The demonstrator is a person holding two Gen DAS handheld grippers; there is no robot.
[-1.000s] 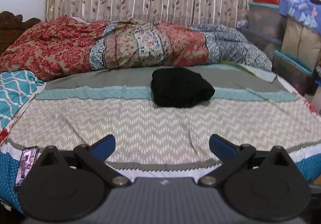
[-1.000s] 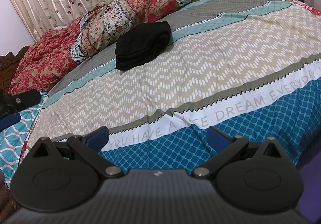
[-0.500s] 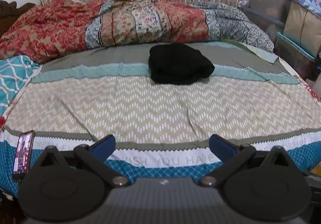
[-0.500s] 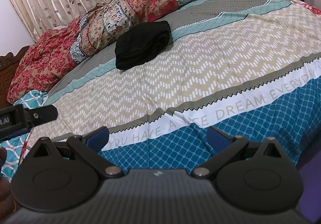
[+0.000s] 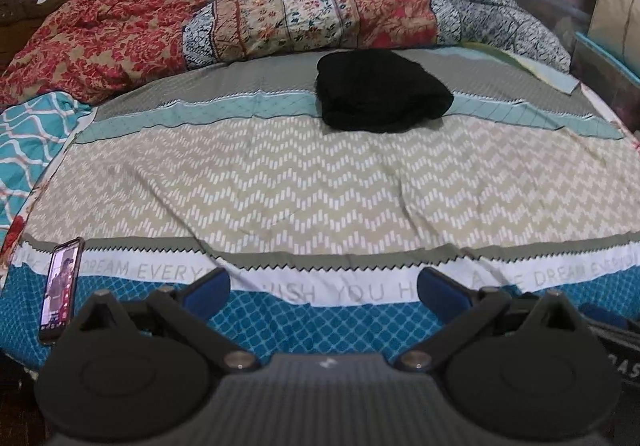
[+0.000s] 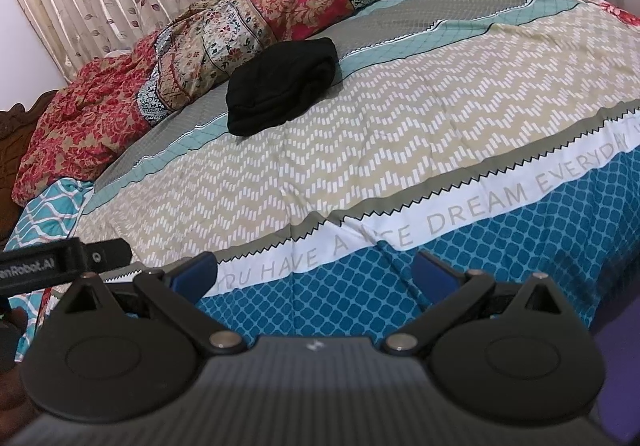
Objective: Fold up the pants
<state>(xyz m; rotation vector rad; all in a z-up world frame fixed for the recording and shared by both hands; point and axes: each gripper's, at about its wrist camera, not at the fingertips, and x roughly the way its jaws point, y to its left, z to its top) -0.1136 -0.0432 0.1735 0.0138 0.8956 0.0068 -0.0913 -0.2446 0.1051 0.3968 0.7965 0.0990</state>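
Black pants [image 5: 380,90] lie in a folded bundle on the far part of the bed; they also show in the right wrist view [image 6: 282,86]. My left gripper [image 5: 324,286] is open and empty, held over the bed's near edge, far from the pants. My right gripper [image 6: 314,272] is open and empty, also over the near edge. The left gripper's body [image 6: 60,266] shows at the left edge of the right wrist view.
A patterned bedsheet [image 5: 320,182] covers the bed. A rumpled floral quilt [image 5: 260,18] lies along the far side by the curtain. A phone [image 5: 60,290] lies on the near left edge. Storage boxes [image 5: 600,6] stand at the right.
The left gripper has pulled back toward the near edge of the bed, so more blue sheet and the phone show. It has come into the right wrist view. The pants have not moved.
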